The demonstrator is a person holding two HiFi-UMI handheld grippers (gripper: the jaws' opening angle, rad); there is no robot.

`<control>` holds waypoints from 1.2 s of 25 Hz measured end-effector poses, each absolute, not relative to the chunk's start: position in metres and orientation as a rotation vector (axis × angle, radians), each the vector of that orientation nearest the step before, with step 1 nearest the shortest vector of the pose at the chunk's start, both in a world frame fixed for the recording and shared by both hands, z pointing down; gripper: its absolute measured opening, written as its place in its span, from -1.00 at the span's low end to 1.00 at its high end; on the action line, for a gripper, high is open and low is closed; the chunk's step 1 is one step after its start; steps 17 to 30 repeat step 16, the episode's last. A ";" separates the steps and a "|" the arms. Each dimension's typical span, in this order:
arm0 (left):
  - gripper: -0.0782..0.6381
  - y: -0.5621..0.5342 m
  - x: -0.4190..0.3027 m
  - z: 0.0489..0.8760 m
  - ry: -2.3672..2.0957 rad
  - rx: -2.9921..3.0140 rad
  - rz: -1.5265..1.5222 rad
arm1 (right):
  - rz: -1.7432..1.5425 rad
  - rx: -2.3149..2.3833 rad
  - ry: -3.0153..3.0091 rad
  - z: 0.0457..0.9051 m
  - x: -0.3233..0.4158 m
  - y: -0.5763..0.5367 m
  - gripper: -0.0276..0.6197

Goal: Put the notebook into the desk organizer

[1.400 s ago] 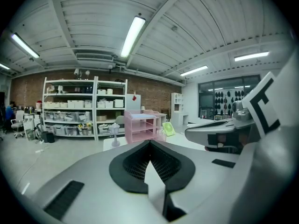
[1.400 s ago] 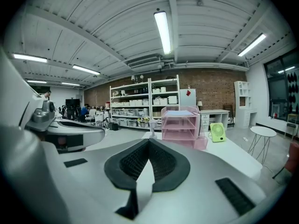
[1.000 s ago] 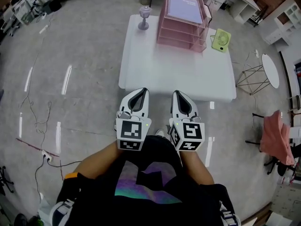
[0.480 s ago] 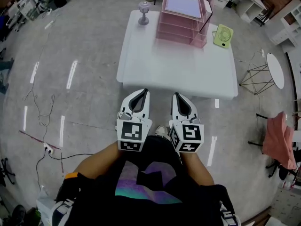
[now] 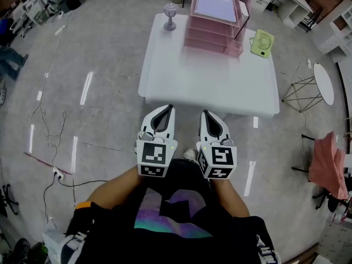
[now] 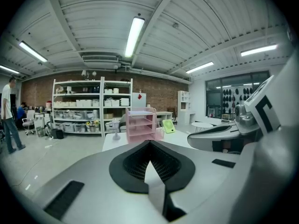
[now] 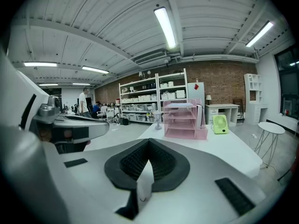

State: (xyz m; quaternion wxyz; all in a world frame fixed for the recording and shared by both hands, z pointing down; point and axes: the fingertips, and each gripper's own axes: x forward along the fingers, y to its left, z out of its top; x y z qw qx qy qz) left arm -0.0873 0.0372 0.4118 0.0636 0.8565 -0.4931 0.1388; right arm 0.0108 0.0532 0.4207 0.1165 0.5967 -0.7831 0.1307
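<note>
A pink tiered desk organizer (image 5: 213, 31) stands at the far side of the white table (image 5: 209, 84). A pale lavender notebook (image 5: 215, 5) lies flat in its top tray. Both grippers are held close to my body, short of the table's near edge. The left gripper (image 5: 164, 107) is shut and empty. Beside it, the right gripper (image 5: 205, 113) is also shut with nothing in it. The organizer (image 6: 140, 125) shows far ahead of the left gripper (image 6: 149, 142) in the left gripper view. It (image 7: 182, 120) also shows beyond the right gripper (image 7: 148, 141) in the right gripper view.
A green desk fan (image 5: 262, 42) sits right of the organizer and a grey stand (image 5: 170, 16) left of it. A white item (image 5: 242, 7) stands upright in the organizer's side slot. A round side table (image 5: 320, 82) is at the right. Cables (image 5: 49, 142) lie on the floor.
The head view has shifted a little, so the table sits slightly farther up the picture. Both grippers stay shut in the same place in front of my body.
</note>
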 end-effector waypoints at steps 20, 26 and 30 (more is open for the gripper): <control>-0.76 0.028 -0.089 0.406 -1.476 2.610 0.401 | 0.369 1.751 -2.287 0.418 0.006 0.047 -0.87; -0.76 0.028 -0.089 0.406 -1.476 2.610 0.401 | 0.369 1.751 -2.287 0.418 0.006 0.047 -0.87; -0.76 0.028 -0.089 0.406 -1.476 2.610 0.401 | 0.369 1.751 -2.287 0.418 0.006 0.047 -0.87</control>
